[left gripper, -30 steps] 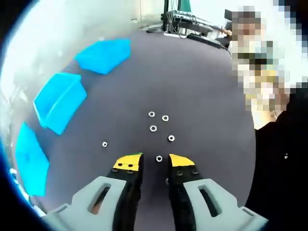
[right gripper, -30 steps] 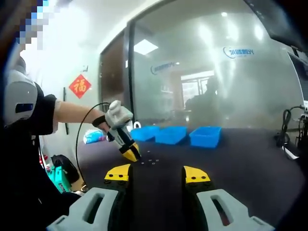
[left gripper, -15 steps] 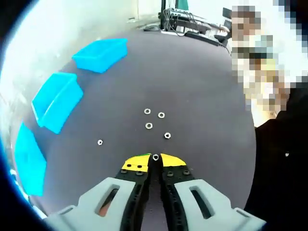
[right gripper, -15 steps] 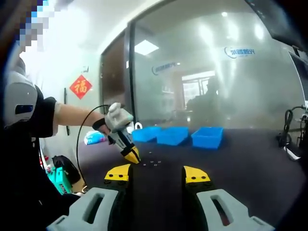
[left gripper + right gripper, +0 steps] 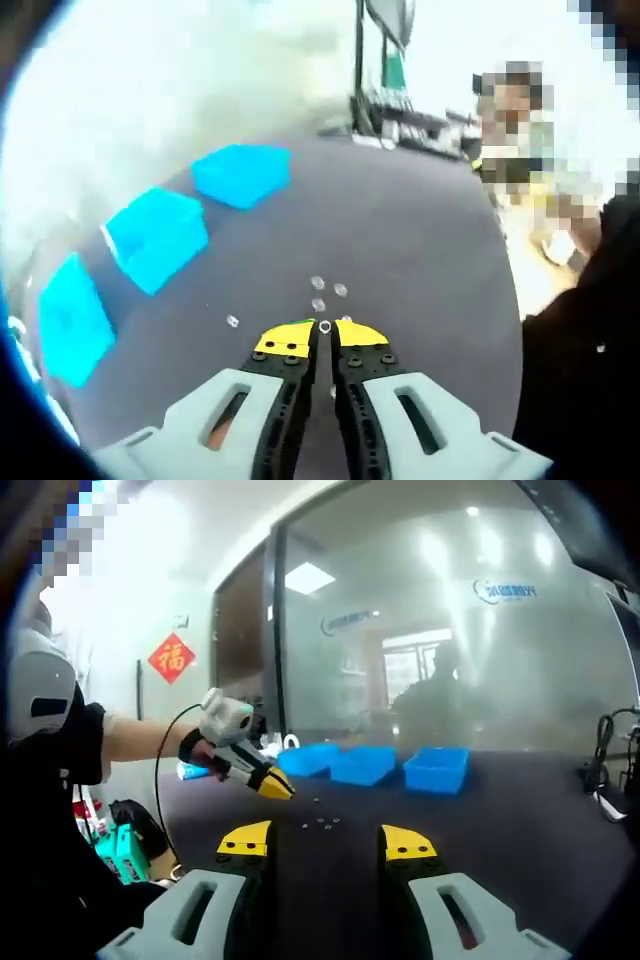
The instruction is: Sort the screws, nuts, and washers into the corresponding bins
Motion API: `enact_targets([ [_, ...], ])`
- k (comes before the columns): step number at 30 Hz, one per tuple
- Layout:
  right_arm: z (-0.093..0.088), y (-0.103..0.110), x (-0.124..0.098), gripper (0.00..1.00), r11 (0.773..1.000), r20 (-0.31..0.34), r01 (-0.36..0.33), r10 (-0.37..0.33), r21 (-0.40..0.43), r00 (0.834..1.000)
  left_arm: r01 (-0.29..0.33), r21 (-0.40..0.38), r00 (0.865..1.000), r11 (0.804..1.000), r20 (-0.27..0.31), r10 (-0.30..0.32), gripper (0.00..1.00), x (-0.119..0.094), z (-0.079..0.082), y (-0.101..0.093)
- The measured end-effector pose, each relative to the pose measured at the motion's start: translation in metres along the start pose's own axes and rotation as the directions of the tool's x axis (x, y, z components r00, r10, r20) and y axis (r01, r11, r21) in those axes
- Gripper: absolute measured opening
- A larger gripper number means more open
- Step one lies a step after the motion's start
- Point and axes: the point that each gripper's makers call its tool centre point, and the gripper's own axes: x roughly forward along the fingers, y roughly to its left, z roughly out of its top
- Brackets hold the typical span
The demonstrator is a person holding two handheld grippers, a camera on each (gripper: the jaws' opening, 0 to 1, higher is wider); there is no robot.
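My left gripper (image 5: 324, 334) is shut, with a small silver nut (image 5: 324, 327) pinched between its yellow tips. In the right gripper view the left gripper (image 5: 268, 782) hangs above the dark table, held by a hand. Several loose nuts (image 5: 318, 304) lie on the table just past the tips, and the same nuts (image 5: 320, 825) lie ahead of my right gripper. Three blue bins stand in a row: near (image 5: 70, 318), middle (image 5: 158, 235), far (image 5: 240, 172). The bins (image 5: 362, 764) sit at the table's back. My right gripper (image 5: 327, 842) is open with nothing between its fingers.
Cables and equipment (image 5: 400, 115) sit at the table's far edge. A person sits along the right side of the left gripper view. A glass wall (image 5: 440, 630) rises behind the bins. A cable (image 5: 608, 770) lies at the table's right end.
The left gripper shut on a nut that lay between its tips, then rose off the table with it and tilted up. The right gripper stayed put.
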Motion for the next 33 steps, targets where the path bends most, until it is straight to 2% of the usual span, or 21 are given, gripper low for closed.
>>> enact_targets([
  [2, 0.002, 0.0, 0.001, 0.36, 1.0, 0.005, 0.0, 0.0, 0.001, 1.0, -0.015, -0.063, 0.997, 0.998, 0.072, 0.019, 0.04, -0.008, 0.008, 0.002],
  [6, 0.006, 0.002, 0.004, 0.36, 1.0, 0.015, -0.001, 0.001, -0.004, 1.0, -0.064, -0.079, 0.979, 0.995, 0.191, 0.078, 0.04, -0.025, 0.023, 0.001],
  [11, 0.01, 0.005, 0.006, 0.36, 1.0, 0.021, -0.007, 0.008, -0.011, 1.0, -0.132, -0.072, 0.943, 0.989, 0.299, 0.147, 0.04, -0.049, 0.043, 0.004],
  [14, 0.013, 0.006, 0.007, 0.36, 1.0, 0.026, -0.008, 0.009, -0.014, 1.0, -0.136, -0.122, 0.915, 0.983, 0.365, 0.172, 0.04, -0.063, 0.056, 0.007],
  [16, 0.016, 0.007, 0.007, 0.36, 1.0, 0.032, -0.01, 0.011, -0.016, 0.999, -0.174, -0.13, 0.896, 0.976, 0.39, 0.212, 0.04, -0.072, 0.06, 0.015],
  [23, 0.02, 0.009, 0.009, 0.36, 0.999, 0.034, -0.014, 0.016, -0.03, 0.999, -0.232, -0.171, 0.864, 0.958, 0.415, 0.283, 0.04, -0.085, 0.058, 0.037],
  [24, 0.021, 0.009, 0.009, 0.36, 0.999, 0.034, -0.016, 0.017, -0.03, 0.999, -0.262, -0.178, 0.846, 0.949, 0.431, 0.314, 0.04, -0.089, 0.059, 0.044],
  [25, 0.021, 0.01, 0.01, 0.36, 0.999, 0.036, -0.018, 0.019, -0.031, 0.999, -0.285, -0.178, 0.833, 0.942, 0.439, 0.336, 0.04, -0.092, 0.059, 0.051],
  [28, 0.023, 0.01, 0.01, 0.36, 0.999, 0.035, -0.02, 0.021, -0.037, 0.999, -0.328, -0.18, 0.826, 0.928, 0.422, 0.374, 0.04, -0.096, 0.053, 0.07],
  [31, 0.024, 0.009, 0.009, 0.36, 0.999, 0.037, -0.021, 0.022, -0.038, 0.999, -0.387, -0.201, 0.799, 0.9, 0.414, 0.436, 0.04, -0.103, 0.046, 0.096],
  [33, 0.025, 0.009, 0.009, 0.36, 0.999, 0.038, -0.019, 0.021, -0.038, 0.999, -0.402, -0.216, 0.791, 0.89, 0.408, 0.456, 0.04, -0.106, 0.043, 0.107],
])
